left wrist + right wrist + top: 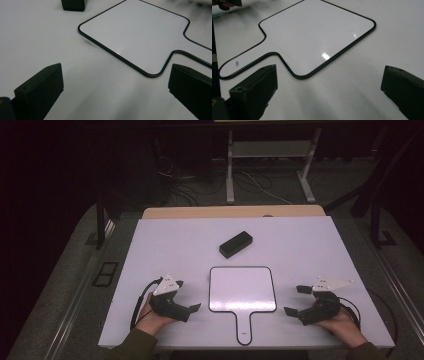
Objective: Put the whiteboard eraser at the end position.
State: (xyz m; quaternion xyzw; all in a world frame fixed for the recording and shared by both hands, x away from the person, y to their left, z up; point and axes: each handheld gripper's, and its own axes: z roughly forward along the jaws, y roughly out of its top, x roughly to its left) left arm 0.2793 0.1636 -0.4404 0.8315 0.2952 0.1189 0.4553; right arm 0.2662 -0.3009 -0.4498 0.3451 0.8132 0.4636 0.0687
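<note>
A paddle-shaped whiteboard [242, 289] with a black rim lies flat near the table's front, its handle toward me. Farther back sits a black rectangular eraser block [235, 244]. My left gripper [187, 295] rests open on the table just left of the board, nothing between its jaws. My right gripper [294, 300] rests open just right of the board, also empty. In the left gripper view the whiteboard [140, 32] lies ahead of the open left gripper [116, 85], with the eraser [73, 5] at the top edge. In the right gripper view the whiteboard [312, 35] lies ahead of the open right gripper [329, 87].
The white tabletop [165, 245] has a wooden strip [230, 212] along its far edge. Behind it stand a grey desk frame [270, 165] and cables on a dark floor. The other hand [227, 3] shows at the top left of the right gripper view.
</note>
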